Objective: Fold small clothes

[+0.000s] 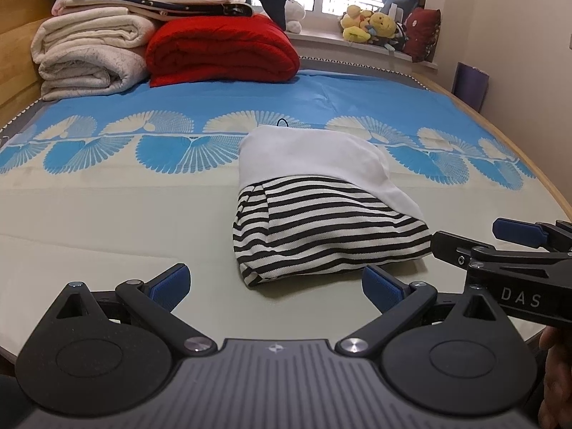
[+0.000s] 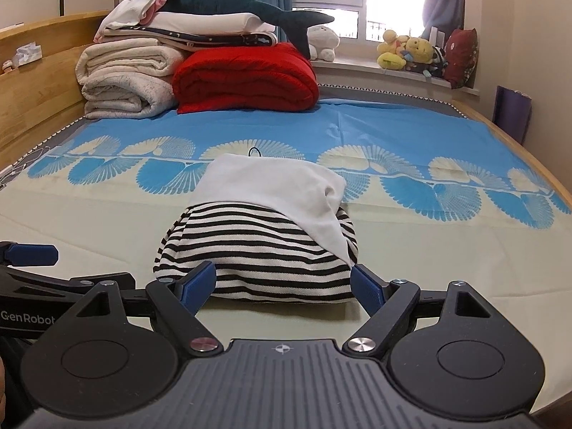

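Note:
A folded garment, white on top and black-and-white striped below, lies on the bed sheet. My left gripper is open just short of the garment's near left corner, with nothing between its blue pads. My right gripper is open too, its fingers straddling the near striped edge without pressing on it. In the left wrist view the right gripper comes in from the right, beside the garment's right corner. In the right wrist view the left gripper shows at the left edge.
Rolled cream blankets and a red quilt are stacked at the head of the bed, with a plush shark on top. Soft toys line the windowsill. A wooden bed frame runs along the left.

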